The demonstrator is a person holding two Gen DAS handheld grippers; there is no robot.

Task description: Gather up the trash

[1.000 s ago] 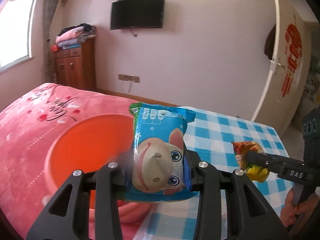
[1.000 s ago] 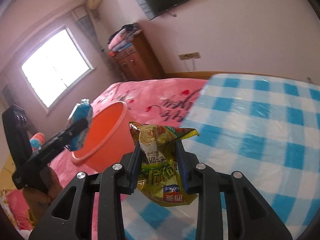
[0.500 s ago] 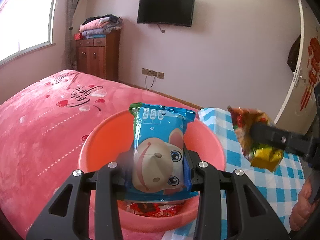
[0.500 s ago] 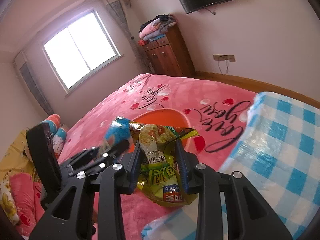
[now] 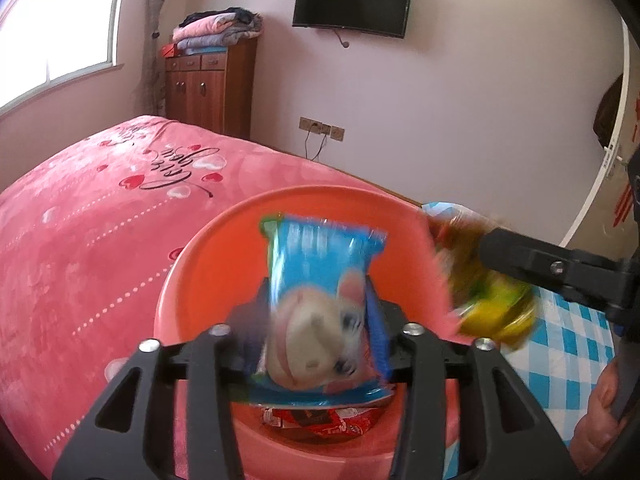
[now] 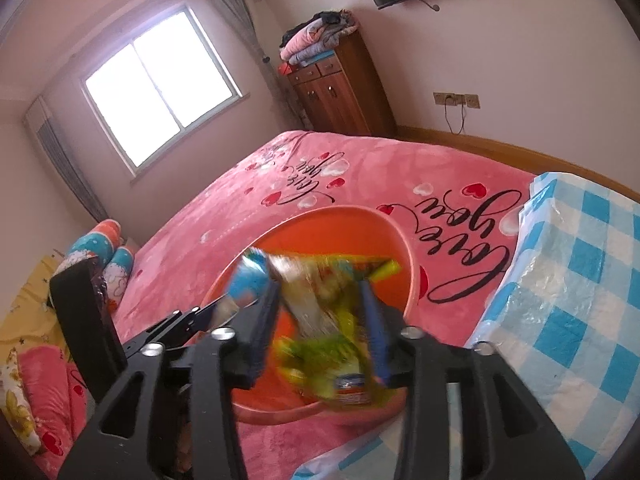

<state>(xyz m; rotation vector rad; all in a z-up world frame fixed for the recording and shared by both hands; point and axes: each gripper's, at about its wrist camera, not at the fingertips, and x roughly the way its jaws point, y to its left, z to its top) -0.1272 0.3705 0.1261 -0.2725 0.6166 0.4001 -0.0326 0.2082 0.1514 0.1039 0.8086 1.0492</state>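
Observation:
An orange basin (image 5: 208, 264) sits on the pink bed, with a red wrapper (image 5: 316, 420) in its bottom. My left gripper (image 5: 316, 320) is over the basin; the blue cartoon-animal packet (image 5: 320, 304) between its jaws is blurred and looks loose. My right gripper (image 6: 320, 320) is also over the basin (image 6: 400, 248), jaws apart, with the blurred yellow-green snack packet (image 6: 328, 328) slipping between them. The right gripper and its packet (image 5: 484, 292) show at the basin's right rim in the left wrist view. The left gripper's blue packet (image 6: 248, 284) shows in the right wrist view.
A pink bedspread (image 5: 80, 240) with black script lies under the basin. A blue checked cloth under clear plastic (image 6: 568, 280) covers the right side. A wooden cabinet (image 5: 212, 88) with folded blankets, a wall TV (image 5: 352, 4) and a window (image 6: 160, 80) are behind. Pillows (image 6: 100, 248) lie far left.
Both grippers moved from above the checked cloth to over the basin. Their jaws have spread, and both packets are now blurred and dropping.

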